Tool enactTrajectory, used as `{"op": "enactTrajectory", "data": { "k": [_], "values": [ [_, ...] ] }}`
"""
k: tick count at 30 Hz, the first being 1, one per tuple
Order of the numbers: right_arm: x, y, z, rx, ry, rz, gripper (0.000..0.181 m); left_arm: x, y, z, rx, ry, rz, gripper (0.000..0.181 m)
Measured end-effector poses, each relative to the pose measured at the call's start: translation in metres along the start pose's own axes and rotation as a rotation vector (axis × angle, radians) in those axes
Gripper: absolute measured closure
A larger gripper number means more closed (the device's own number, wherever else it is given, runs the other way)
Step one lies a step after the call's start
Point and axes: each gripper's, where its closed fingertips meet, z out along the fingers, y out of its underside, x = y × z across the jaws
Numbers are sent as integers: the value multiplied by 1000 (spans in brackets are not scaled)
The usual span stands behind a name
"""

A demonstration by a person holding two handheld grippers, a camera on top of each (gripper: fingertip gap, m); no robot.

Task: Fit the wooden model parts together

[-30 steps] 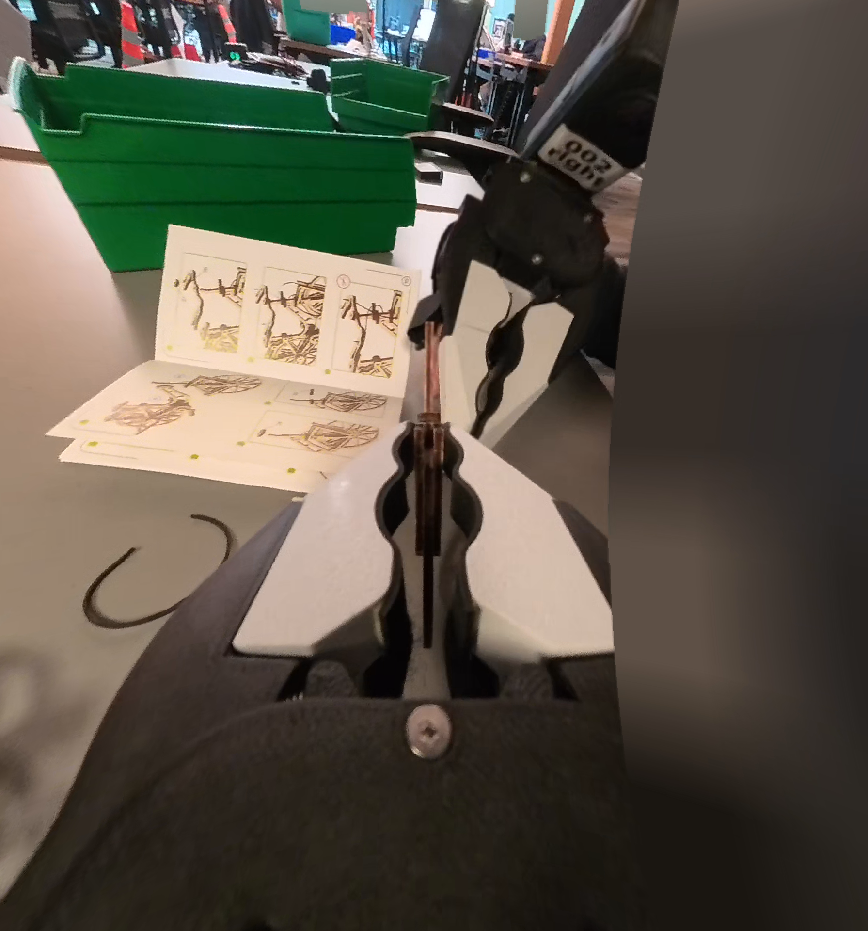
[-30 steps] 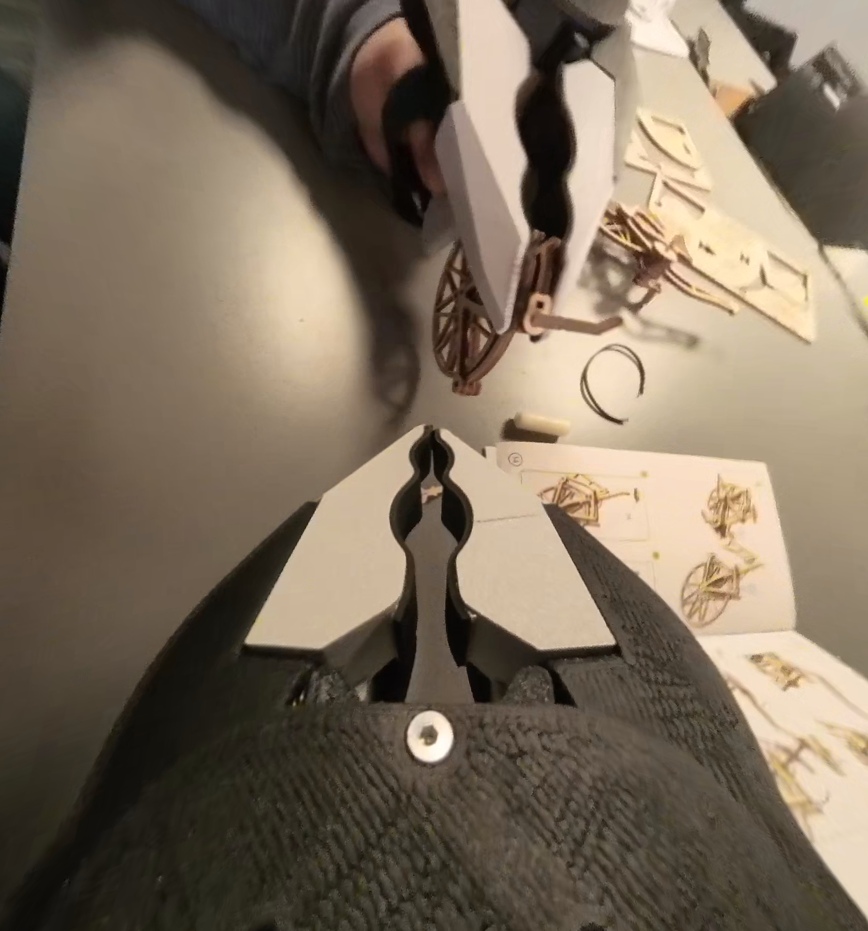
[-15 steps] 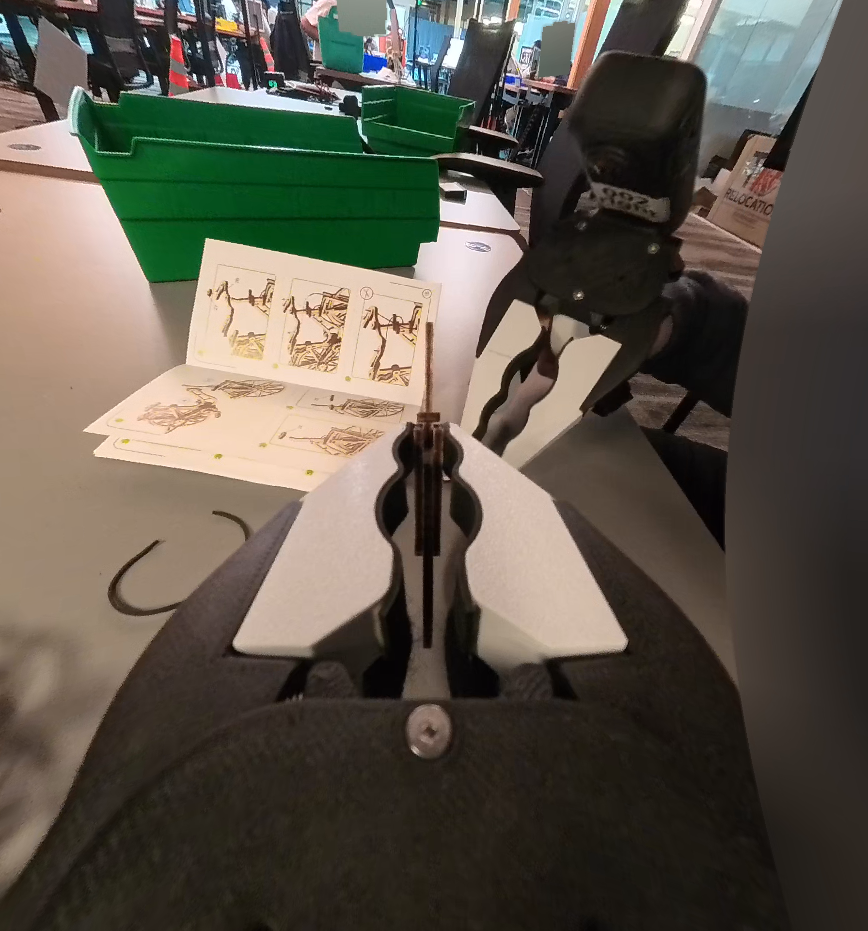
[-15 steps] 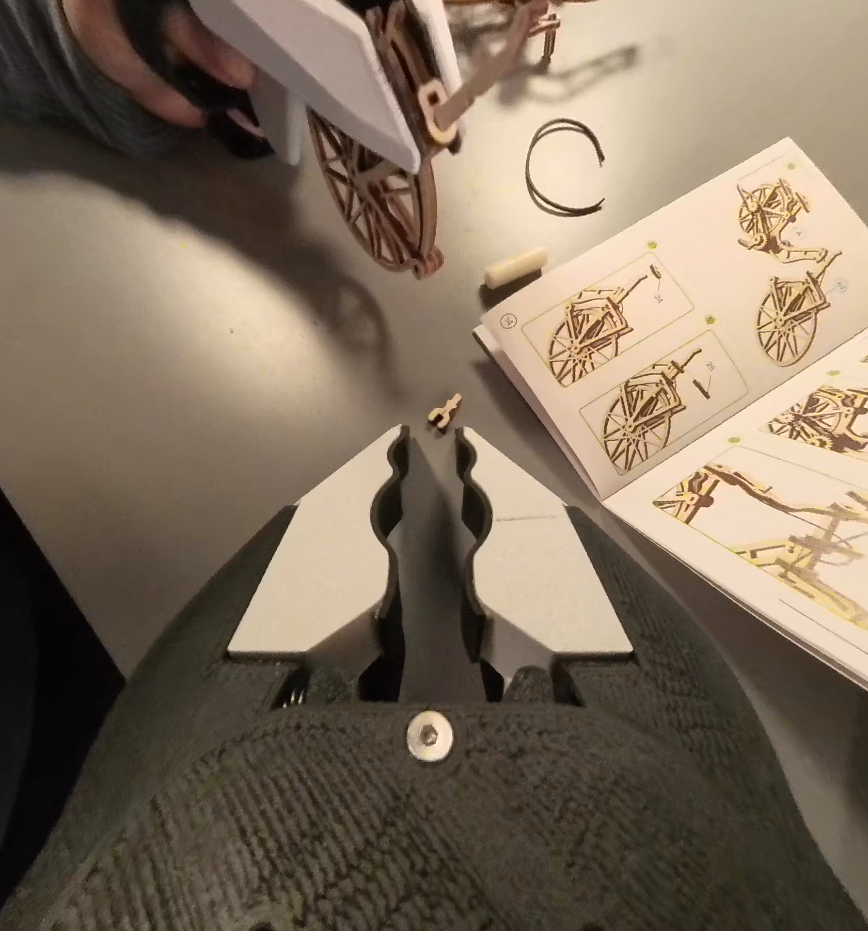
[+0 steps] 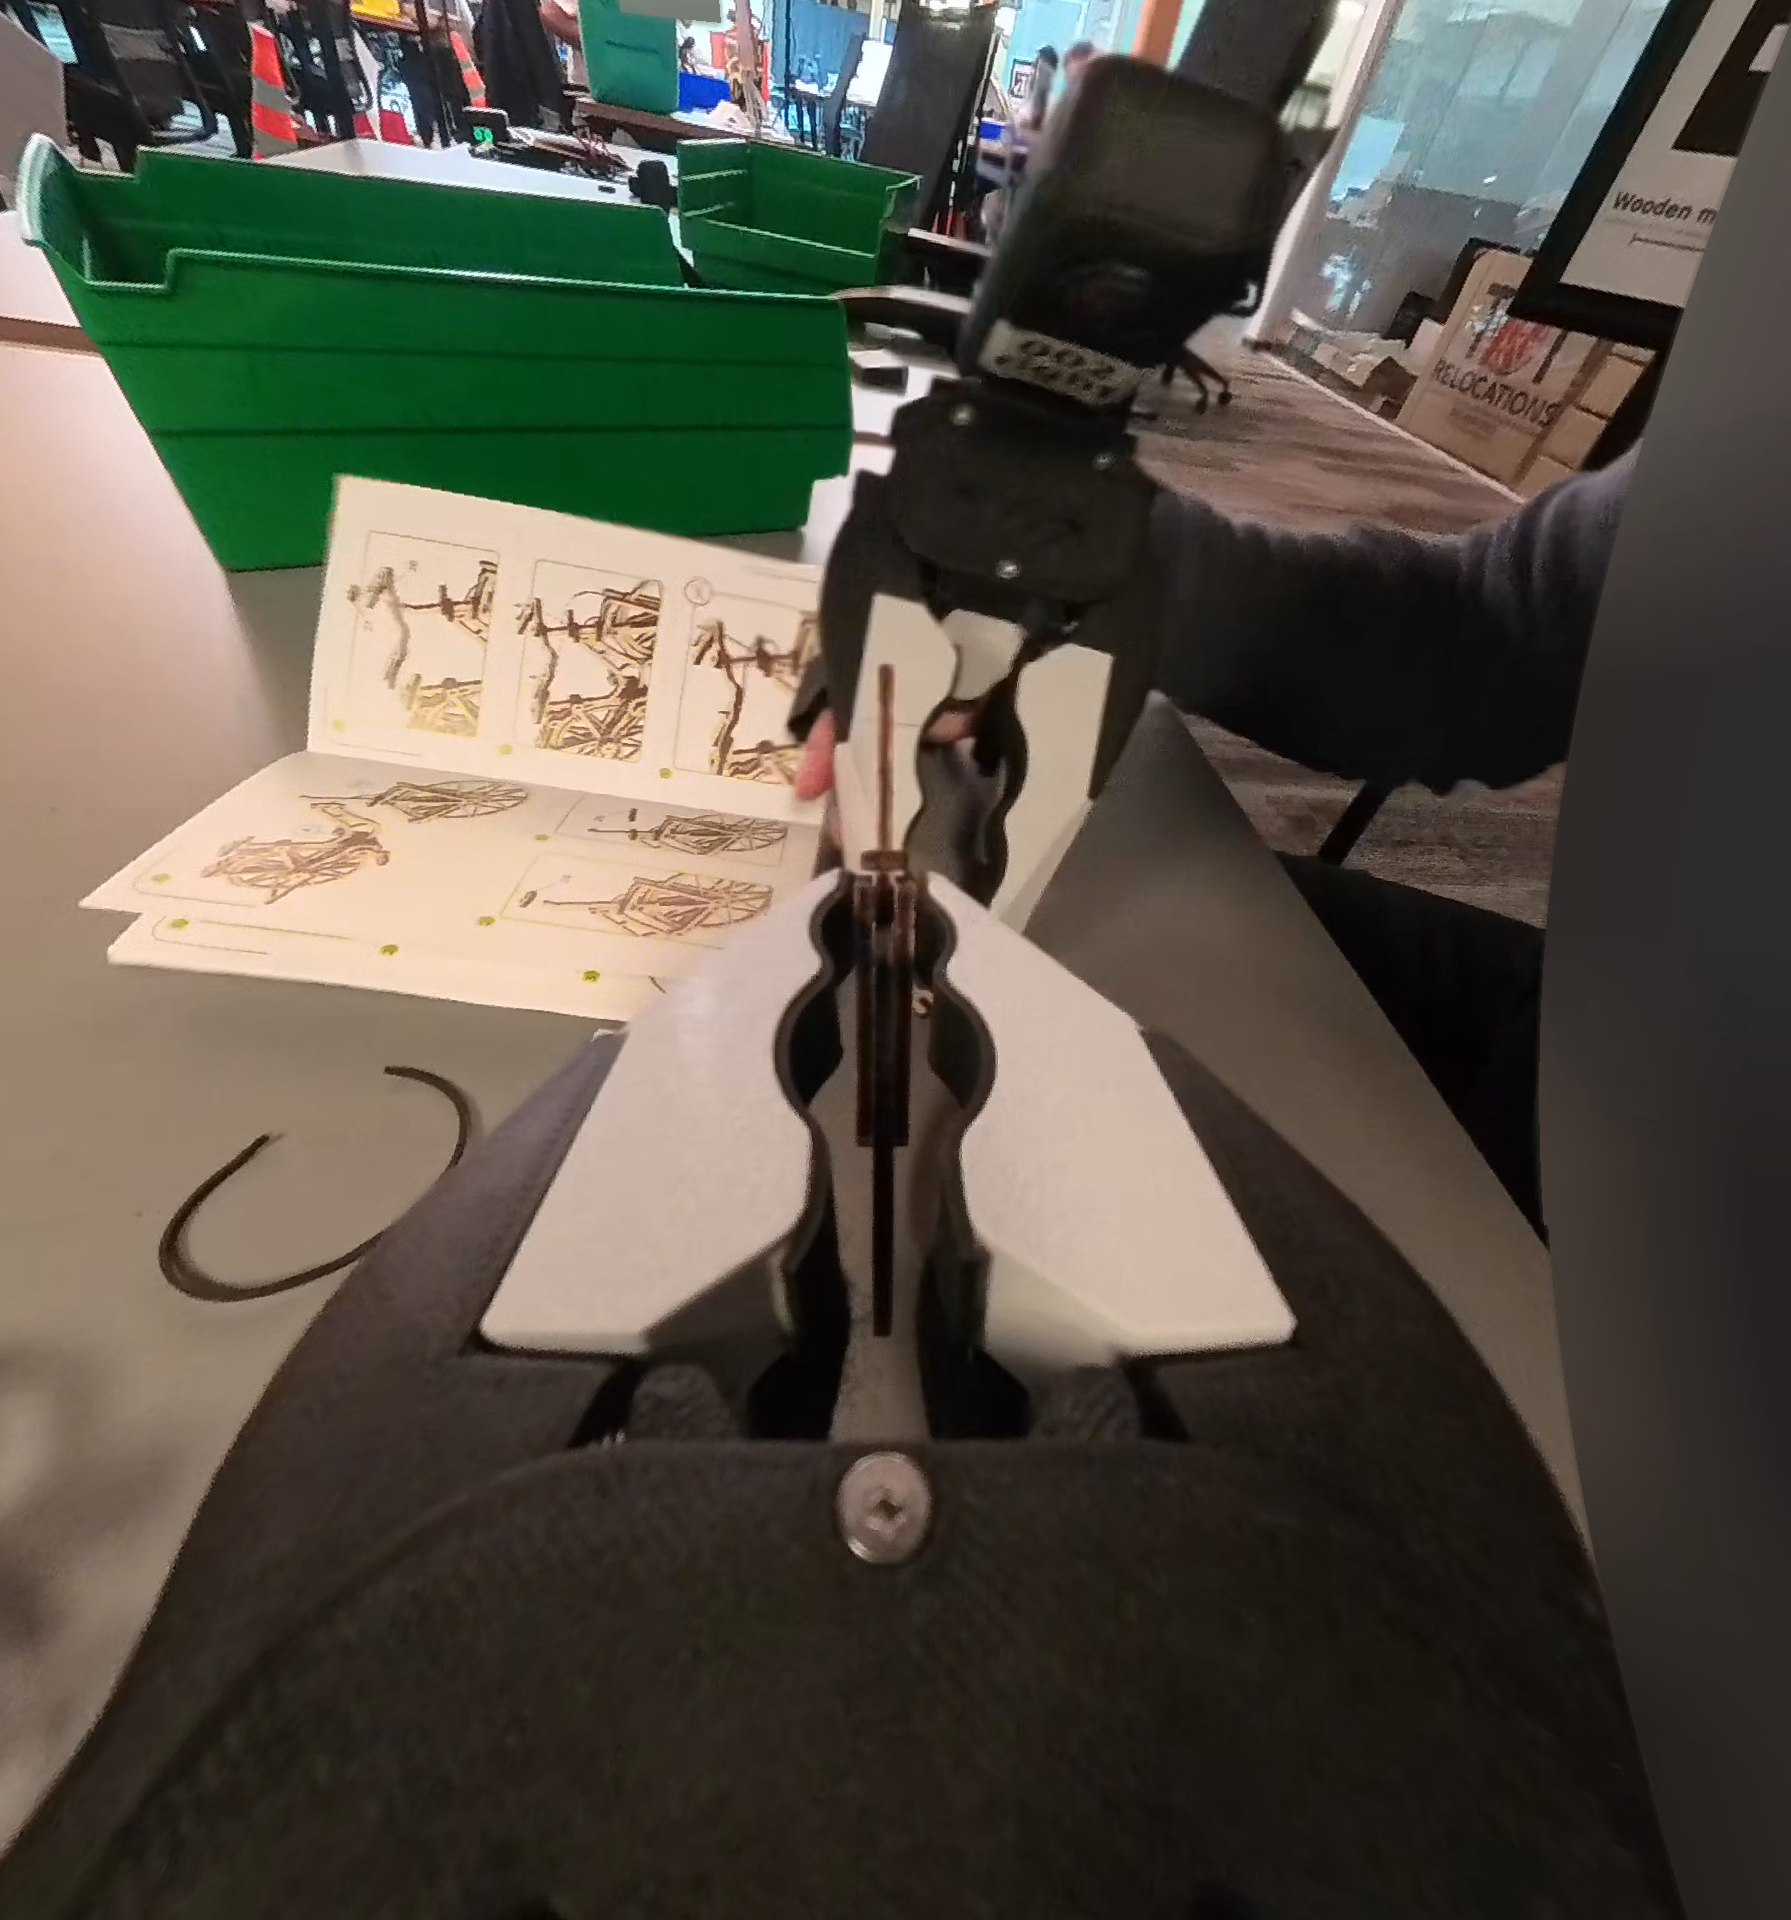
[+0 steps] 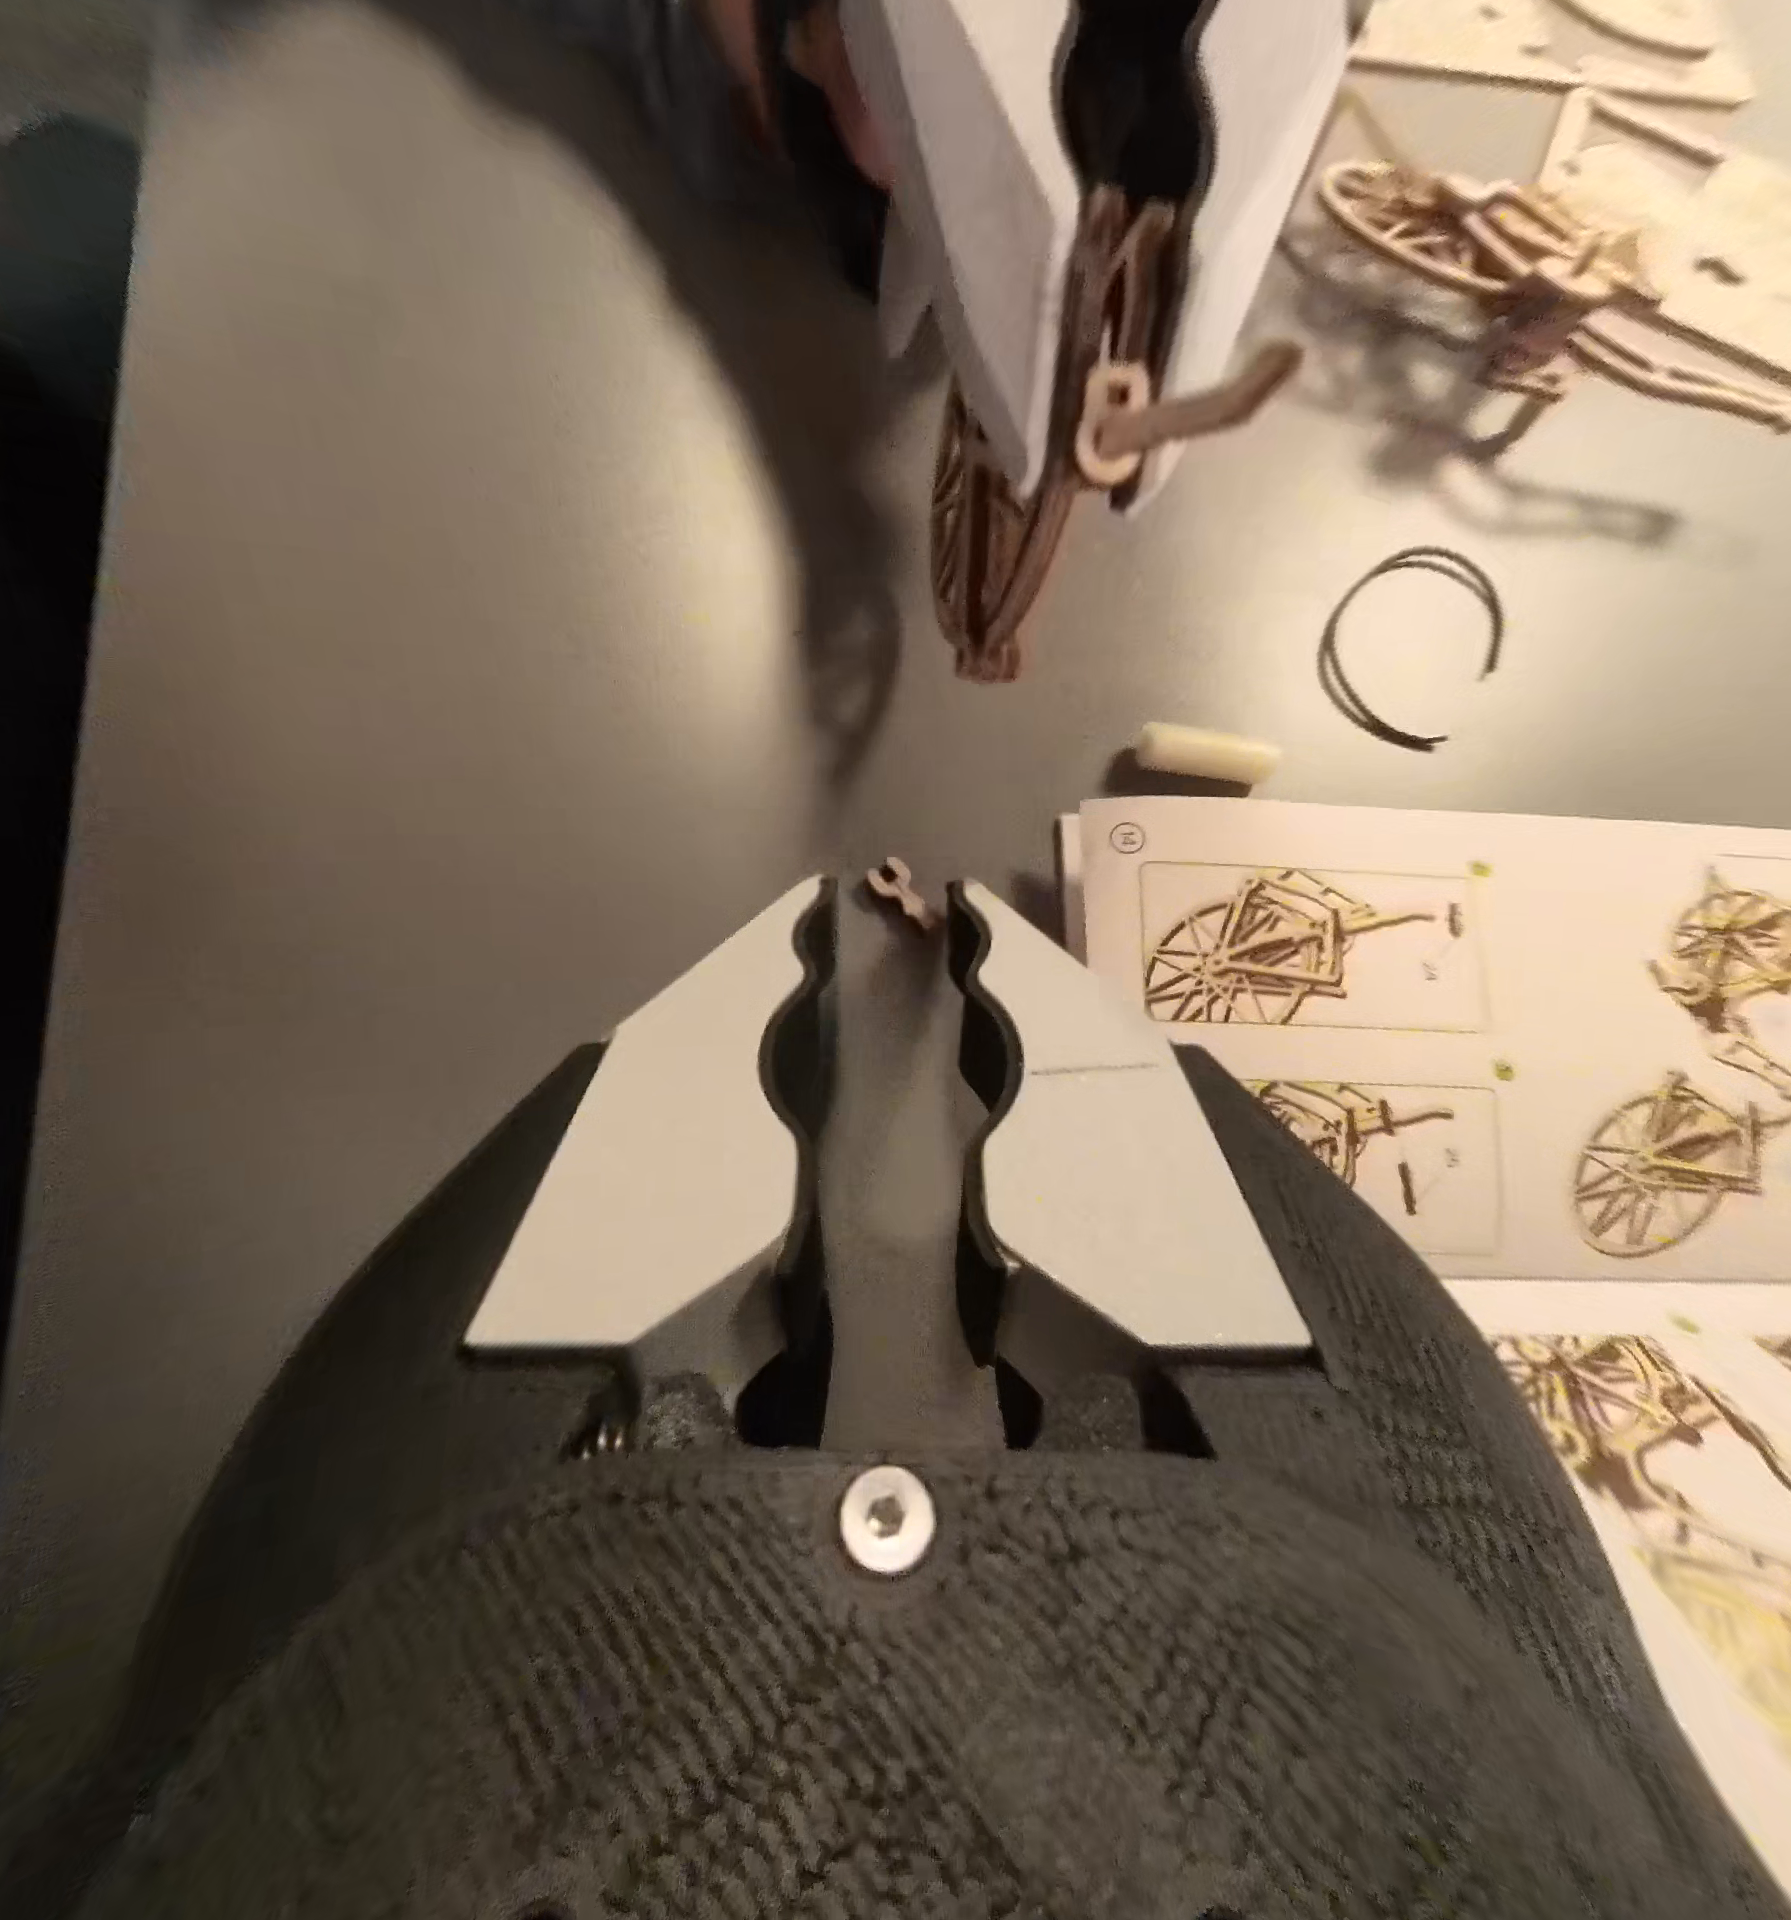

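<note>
Nearby, booklet point(image 6: 1473, 1049), black cord point(image 6: 1410, 649), cream peg point(image 6: 1208, 753) beside wheel point(image 6: 984, 561).

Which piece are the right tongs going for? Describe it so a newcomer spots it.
Start at the open instruction booklet on the grey table. Just off its corner, at the tips of the open right tongs, lies a tiny wooden connector. Unlike the cream peg and black cord loop beyond, it is flat tan wood with a ring end.
</note>
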Motion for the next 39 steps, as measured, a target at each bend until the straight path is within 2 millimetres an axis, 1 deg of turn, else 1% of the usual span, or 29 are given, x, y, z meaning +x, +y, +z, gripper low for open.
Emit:
{"op": "enactTrajectory", "data": {
  "k": [4, 8, 14, 17, 18, 19, 20, 23, 24, 29, 31, 33, 36, 37, 39],
  "values": [
    [1, 2, -1, 10, -127, -12, 163, 1, 1, 1, -11, 7, 4, 173],
    [-7, 2, 0, -11, -198, -16, 177, 1, 2, 1, -13, 10, 0, 173],
    [-5, -1, 4, -12, -129, 15, 177, 0, 2, 1, -12, 13, -10, 173],
    [-3, -1, 5, -11, -82, 41, 180, 1, 2, 1, -16, 14, -7, 173],
    [-2, -1, 5, -11, -65, 39, 181, 1, 2, 1, -16, 14, -6, 173],
    [3, -2, 5, -7, -21, 29, 181, 1, 2, 1, -17, 16, -5, 173],
    [8, -8, 3, 36, 17, 21, 181, 1, 2, 1, -17, 17, -4, 172],
    [16, -48, -17, 316, 39, 75, 181, 4, 1, 0, -10, 31, 8, 172],
    [19, -55, -22, 366, 52, 73, 181, 6, 1, 0, -10, 41, 14, 172],
    [13, -65, -27, 446, 10, 66, 181, 10, 3, 2, -24, 58, 28, 172],
    [14, -65, -28, 460, 4, 80, 181, 9, 3, 1, -22, 59, 23, 172],
    [16, -60, -27, 434, 16, 85, 181, 8, 2, 0, -13, 56, 14, 172],
    [13, -45, -16, 311, 13, 85, 181, 4, -1, -1, 5, 34, -3, 173],
    [8, -40, -12, 260, -11, 100, 181, 3, -1, -1, 7, 29, -7, 173],
    [-2, -28, -4, 148, -49, 118, 174, 2, -1, -1, 9, 23, -7, 173]
  ]
}}
